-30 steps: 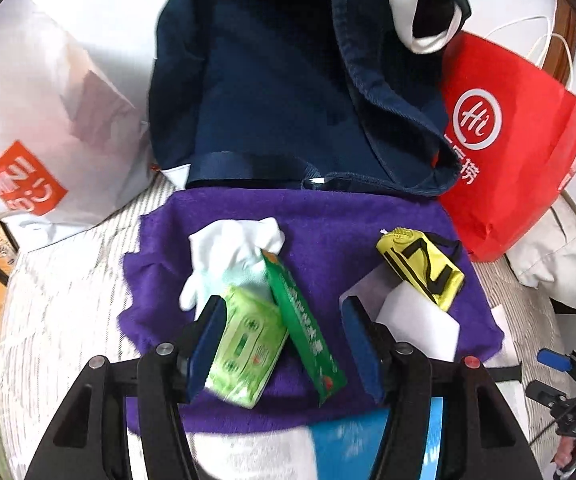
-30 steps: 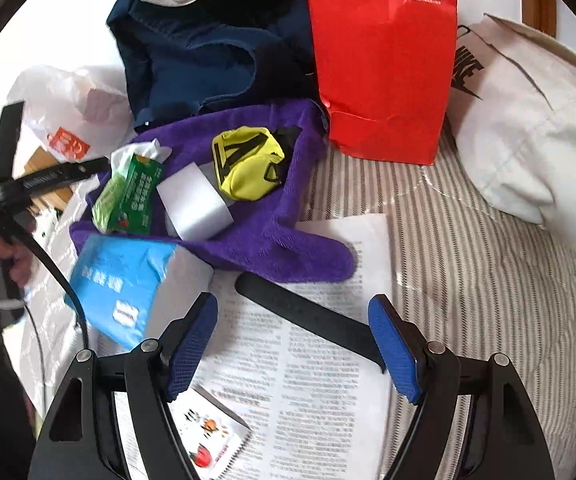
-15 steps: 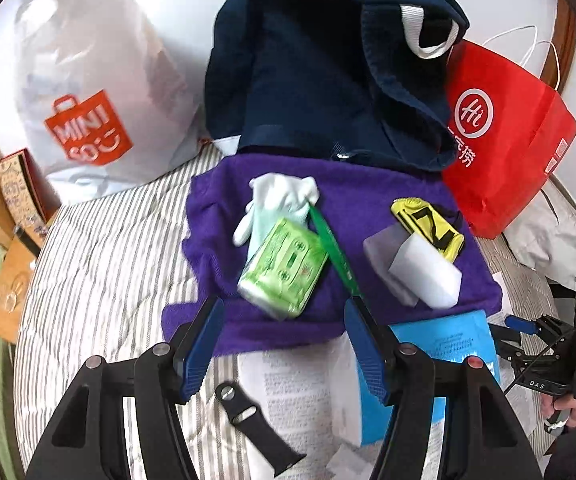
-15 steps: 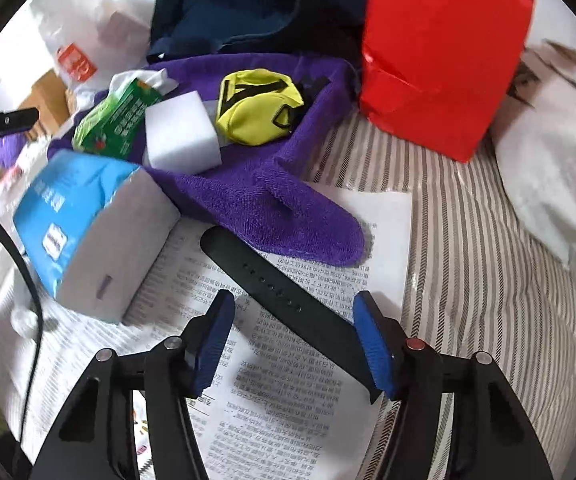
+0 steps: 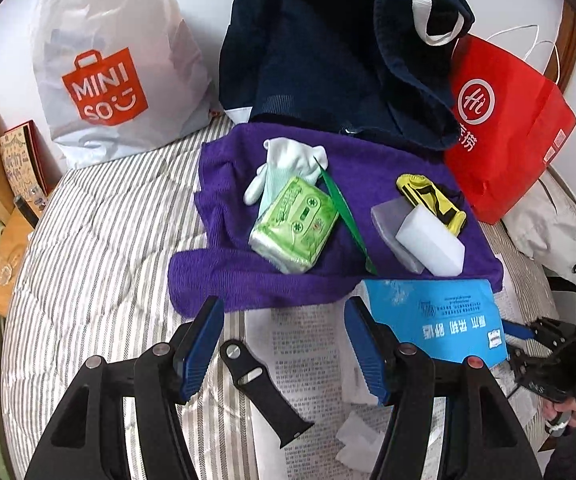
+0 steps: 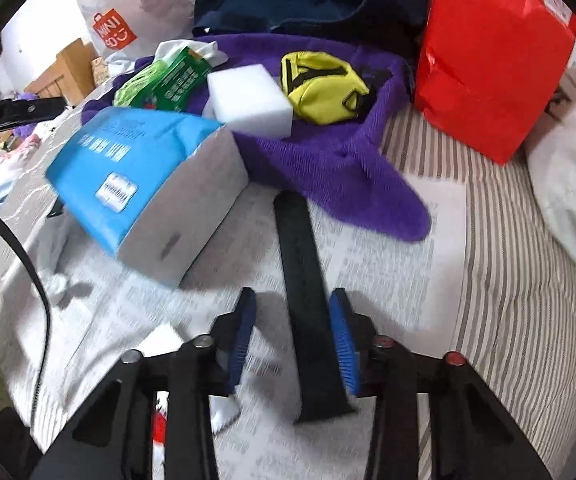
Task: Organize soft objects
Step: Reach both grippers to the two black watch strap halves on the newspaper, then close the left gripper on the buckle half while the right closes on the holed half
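A purple towel (image 5: pixel 224 280) lies on the striped bed and carries a green tissue pack (image 5: pixel 294 226), a white glove (image 5: pixel 288 160), a white sponge (image 5: pixel 432 240) and a yellow pouch (image 5: pixel 432 196). My left gripper (image 5: pixel 284 344) is open and empty, hovering back from the towel's front edge. A black strap (image 6: pixel 308 300) lies on printed paper. My right gripper (image 6: pixel 292 332) is low over it, its jaws on either side of the strap and narrowed but apart from it. The towel (image 6: pixel 328 160), sponge (image 6: pixel 252 100) and pouch (image 6: pixel 320 84) lie beyond.
A blue tissue box (image 5: pixel 436 320) (image 6: pixel 140 184) sits by the towel. Behind stand a navy bag (image 5: pixel 328 52), a red paper bag (image 5: pixel 504 120) (image 6: pixel 492 48) and a white MINISO bag (image 5: pixel 108 64). Another black strap piece (image 5: pixel 260 388) lies under my left gripper.
My left gripper has drawn back and up from the green tissue pack. My right gripper has lowered over the black strap and its jaws have narrowed around it.
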Tool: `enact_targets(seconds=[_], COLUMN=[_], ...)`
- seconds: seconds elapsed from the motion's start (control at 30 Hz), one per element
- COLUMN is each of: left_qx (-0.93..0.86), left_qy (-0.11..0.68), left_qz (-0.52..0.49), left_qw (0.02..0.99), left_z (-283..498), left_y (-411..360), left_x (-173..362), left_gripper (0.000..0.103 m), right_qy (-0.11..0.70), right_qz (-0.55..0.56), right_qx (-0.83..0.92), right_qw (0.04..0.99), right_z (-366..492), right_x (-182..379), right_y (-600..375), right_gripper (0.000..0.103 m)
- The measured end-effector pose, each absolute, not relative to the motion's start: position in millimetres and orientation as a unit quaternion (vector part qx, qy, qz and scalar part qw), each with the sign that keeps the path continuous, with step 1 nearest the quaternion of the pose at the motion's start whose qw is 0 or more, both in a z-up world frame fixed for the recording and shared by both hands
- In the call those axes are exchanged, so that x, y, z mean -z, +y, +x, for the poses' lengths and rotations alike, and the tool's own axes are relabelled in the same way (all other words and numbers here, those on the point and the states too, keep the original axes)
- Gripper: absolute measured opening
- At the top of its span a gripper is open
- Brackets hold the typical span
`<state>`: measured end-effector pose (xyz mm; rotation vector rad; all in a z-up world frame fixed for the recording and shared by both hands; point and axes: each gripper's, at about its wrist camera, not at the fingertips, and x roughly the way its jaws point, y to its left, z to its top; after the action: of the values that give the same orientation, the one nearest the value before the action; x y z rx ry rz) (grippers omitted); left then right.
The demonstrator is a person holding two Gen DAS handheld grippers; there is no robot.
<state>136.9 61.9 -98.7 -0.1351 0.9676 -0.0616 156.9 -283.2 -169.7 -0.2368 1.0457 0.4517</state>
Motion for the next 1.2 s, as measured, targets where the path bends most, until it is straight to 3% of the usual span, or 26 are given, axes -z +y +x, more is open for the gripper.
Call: enact_targets(seconds=[0.07, 0.5, 0.87, 1.03, 1.13, 1.2], left_qx=[0.03, 0.024, 0.019, -0.029, -0.028, -0.018], left_qy=[0.465, 0.48, 0.508, 0.512, 0.502, 0.492], left_qz=[-0.064, -0.074, -0.063, -0.013, -0.019, -0.015], left_qw=[0.883, 0.874, 0.859, 0.858, 0.864, 0.87], left_z=[132, 109, 100, 108, 109, 108], left_y=[62, 73, 59, 49, 51, 50], left_x=[100, 122, 153, 171, 171, 169], left_gripper=[0.061, 0.061, 0.063, 0.066, 0.057, 0.029], right_qy=[0.495, 0.51, 0.507, 0.503, 0.5, 0.499], right_qz=[-0.116, -0.107, -0.068, -0.062, -0.05, -0.043], right_qx=[-0.211, -0.189, -0.177, -0.173, -0.168, -0.167], right_qw=[0.835, 0.833, 0.841, 0.845, 0.848, 0.85], right_z=[156, 138, 142, 132, 127, 125], right_x=[168, 168, 162, 153, 149, 147], right_y=[-281, -282, -290, -300, -309, -313], right_gripper=[0.021, 0.025, 0.02, 0.02, 0.02, 0.01])
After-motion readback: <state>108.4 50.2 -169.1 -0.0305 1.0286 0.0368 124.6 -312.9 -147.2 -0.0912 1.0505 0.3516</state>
